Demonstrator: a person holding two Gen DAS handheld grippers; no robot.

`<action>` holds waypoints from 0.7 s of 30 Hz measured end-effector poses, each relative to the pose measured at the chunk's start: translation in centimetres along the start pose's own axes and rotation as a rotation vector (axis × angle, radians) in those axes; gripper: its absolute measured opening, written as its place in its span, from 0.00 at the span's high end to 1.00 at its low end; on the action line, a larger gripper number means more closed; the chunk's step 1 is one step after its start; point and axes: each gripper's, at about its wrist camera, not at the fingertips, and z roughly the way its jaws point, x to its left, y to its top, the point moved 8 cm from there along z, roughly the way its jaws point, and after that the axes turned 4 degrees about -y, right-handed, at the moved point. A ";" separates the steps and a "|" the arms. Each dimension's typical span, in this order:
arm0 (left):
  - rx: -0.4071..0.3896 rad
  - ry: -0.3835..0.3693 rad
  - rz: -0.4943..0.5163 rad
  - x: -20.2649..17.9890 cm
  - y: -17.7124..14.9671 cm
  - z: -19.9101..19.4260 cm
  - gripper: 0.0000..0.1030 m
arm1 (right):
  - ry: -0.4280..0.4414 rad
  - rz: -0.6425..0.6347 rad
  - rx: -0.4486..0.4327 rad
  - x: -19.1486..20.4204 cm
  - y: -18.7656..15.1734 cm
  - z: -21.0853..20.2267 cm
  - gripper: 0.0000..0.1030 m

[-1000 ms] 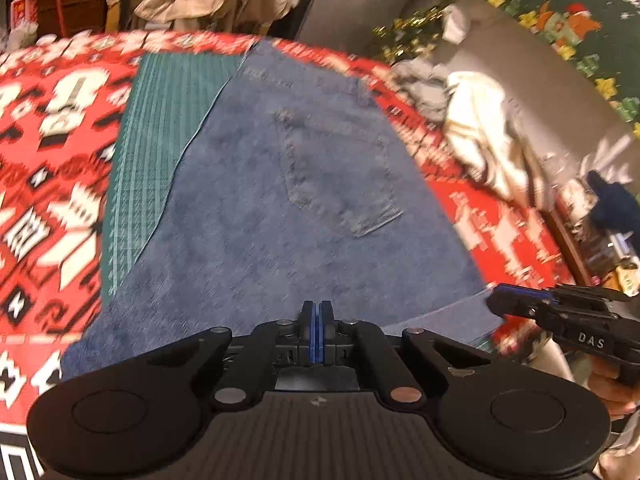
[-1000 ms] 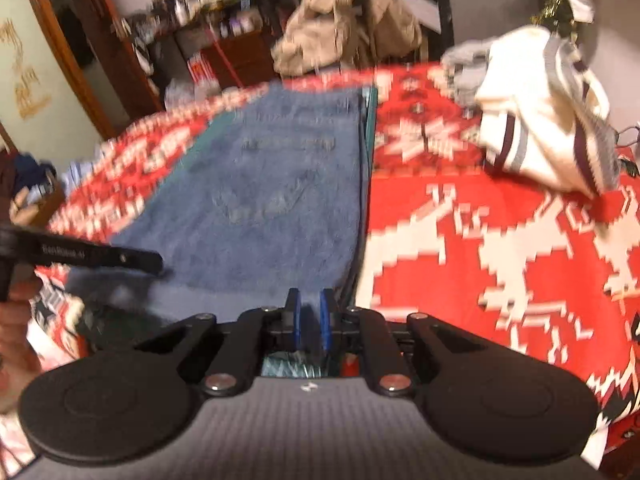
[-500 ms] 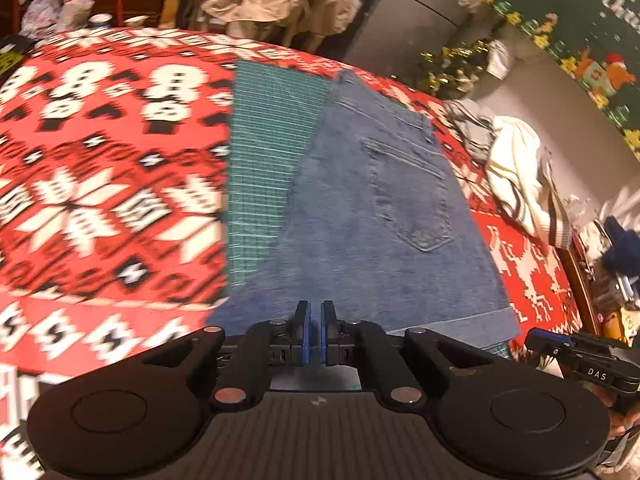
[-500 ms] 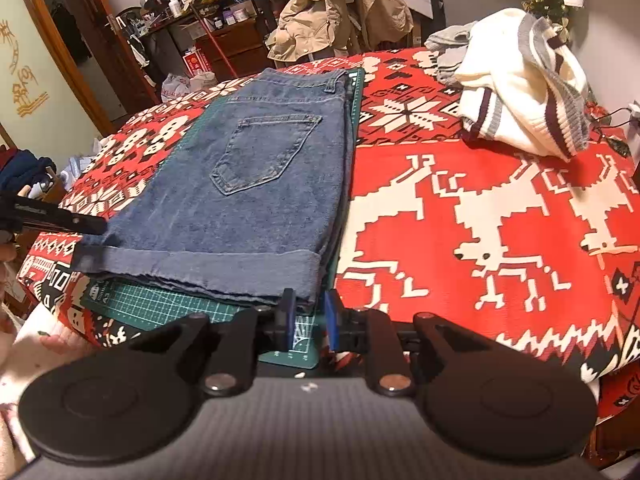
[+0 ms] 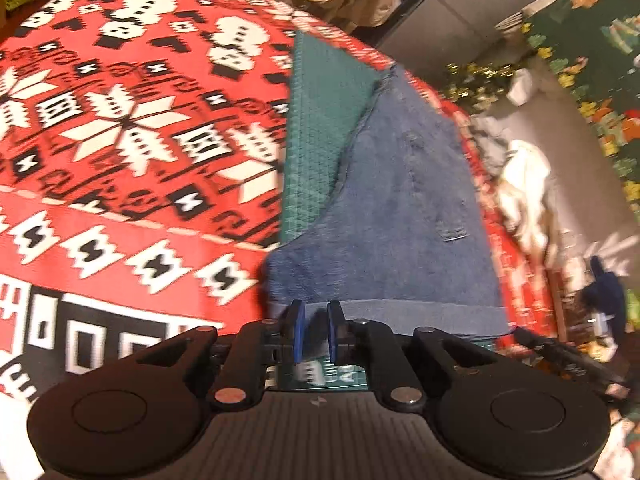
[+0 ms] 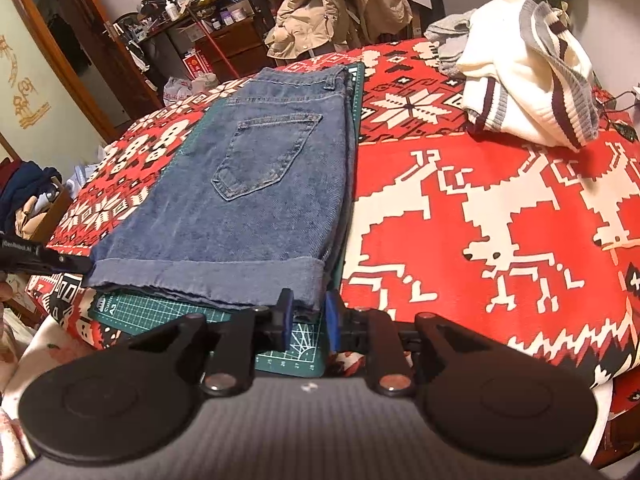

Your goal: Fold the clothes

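Observation:
Blue denim shorts (image 6: 256, 184) lie folded in half on a green cutting mat (image 6: 168, 312), back pocket up, cuffed hem towards me. They also show in the left wrist view (image 5: 404, 208), blurred. My left gripper (image 5: 316, 332) is slightly open and empty at the hem's left corner. My right gripper (image 6: 306, 318) is slightly open and empty at the hem's right corner, its fingertips just short of the cuff. The left gripper's tip (image 6: 44, 258) shows at the left edge of the right wrist view.
A red patterned cloth (image 6: 480, 208) covers the table. A cream striped sweater (image 6: 528, 88) and a grey garment (image 6: 448, 40) lie at the back right. A beige jacket (image 6: 332, 8) hangs behind the table. The table's front edge is right under both grippers.
Both grippers have let go of the shorts, opened slightly and drawn back to the hem. The left gripper has swung left along the hem. The shorts lie flat.

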 end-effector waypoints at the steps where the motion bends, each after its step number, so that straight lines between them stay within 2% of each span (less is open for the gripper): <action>1: -0.004 -0.026 -0.003 -0.3 0.2 -0.2 0.91 | 0.004 -0.006 -0.002 0.3 0.1 -0.1 0.80; 4: 0.000 0.025 0.024 -0.4 0.5 -0.2 0.91 | 0.020 -0.047 -0.011 1.6 0.3 -0.1 0.78; 7: 0.021 0.068 0.008 0.9 0.0 0.0 0.90 | 0.041 -0.128 -0.025 3.8 0.6 -0.1 0.78; 10: 0.027 0.057 -0.031 2.0 -0.8 -0.1 0.89 | 0.090 -0.204 -0.024 6.7 0.7 0.6 0.78; 15: 0.015 0.069 -0.013 2.2 -1.6 -0.2 0.86 | 0.163 -0.328 -0.006 12.0 0.8 2.3 0.78; 18: 0.001 0.043 -0.044 2.5 -1.4 -0.3 0.86 | 0.205 -0.437 -0.003 15.6 0.4 2.9 0.77; 19: -0.011 0.036 -0.056 2.6 -1.2 -0.4 0.87 | 0.215 -0.473 0.000 16.6 0.2 3.2 0.76; 21: -0.030 0.012 -0.078 2.5 -0.9 -0.7 0.98 | 0.220 -0.535 0.002 18.6 -0.1 3.8 0.76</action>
